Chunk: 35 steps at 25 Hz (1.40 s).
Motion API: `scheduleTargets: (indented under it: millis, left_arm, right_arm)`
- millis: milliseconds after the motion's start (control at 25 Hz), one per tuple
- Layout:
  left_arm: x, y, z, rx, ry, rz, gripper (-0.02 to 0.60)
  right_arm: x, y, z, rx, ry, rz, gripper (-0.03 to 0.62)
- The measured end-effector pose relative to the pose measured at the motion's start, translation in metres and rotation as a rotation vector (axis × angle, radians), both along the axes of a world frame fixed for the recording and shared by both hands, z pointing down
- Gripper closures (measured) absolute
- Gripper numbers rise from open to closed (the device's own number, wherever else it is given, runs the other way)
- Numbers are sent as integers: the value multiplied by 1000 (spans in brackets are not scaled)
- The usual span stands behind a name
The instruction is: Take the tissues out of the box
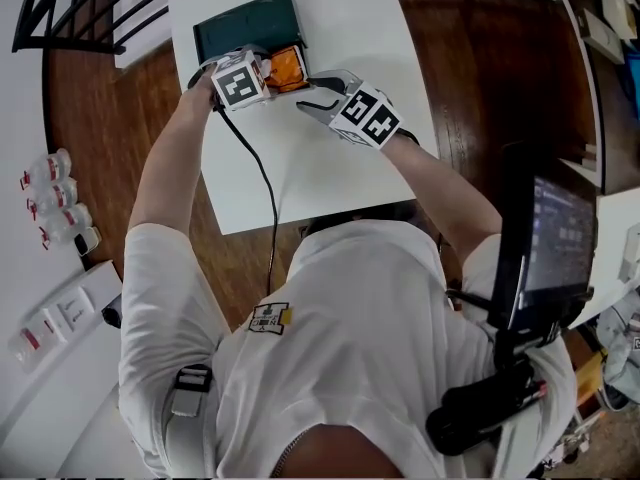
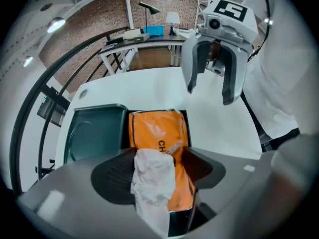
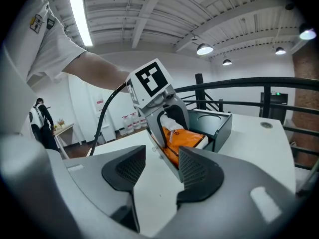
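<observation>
A dark green box [image 1: 245,26] lies open on the white table [image 1: 330,178], its lid [image 2: 94,133] folded to the left. An orange tissue pack [image 2: 154,128] fills the box. A crumpled white tissue [image 2: 152,178] stands up out of the pack. My left gripper [image 2: 158,171] straddles that tissue; the tissue touches the left pad, with a gap to the right pad. My right gripper [image 1: 308,92] hovers over the table just right of the box, open and empty. From the right gripper view, the left gripper [image 3: 164,133] sits over the pack [image 3: 184,137].
A black cable [image 1: 262,178] runs from the left gripper across the table toward the person. The table's near edge is close to the person's body. Small bottles [image 1: 55,198] stand on a surface at the left, a monitor [image 1: 560,238] at the right. A black railing [image 3: 249,91] runs behind the table.
</observation>
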State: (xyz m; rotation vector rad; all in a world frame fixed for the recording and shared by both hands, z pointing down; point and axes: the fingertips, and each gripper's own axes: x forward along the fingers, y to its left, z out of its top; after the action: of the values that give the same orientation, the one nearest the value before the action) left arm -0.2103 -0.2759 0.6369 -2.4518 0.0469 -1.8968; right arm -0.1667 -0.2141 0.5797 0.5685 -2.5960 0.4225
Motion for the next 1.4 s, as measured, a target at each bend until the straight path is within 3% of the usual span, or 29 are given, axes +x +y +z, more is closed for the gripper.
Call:
scheduleTargets:
  millis: [280,480,760,960,1160,1400]
  left_arm:
    - [4,-3,-13,15,40,-2,341]
    - [-1,-2,-17,24,42,-13,353]
    - [-6,1,-44,96,69,-28,353]
    - [-9,14,-93,164,112,-44,353]
    - [-16,60,-134,221,115,-6,351]
    - [-13,150,-105,147,107,-4,350]
  right_arm:
    - [5,2,-4,2,-5,10,405]
    - [3,3,-8,8,-13,9,408]
    - [6,0,-17,42,-24,13,410]
    - [-4,-1,-47,110,-41,10,410]
    - [-12,29,-81,187,-70,-36,413]
    - [-10,106,-62,152,-51,-130,411]
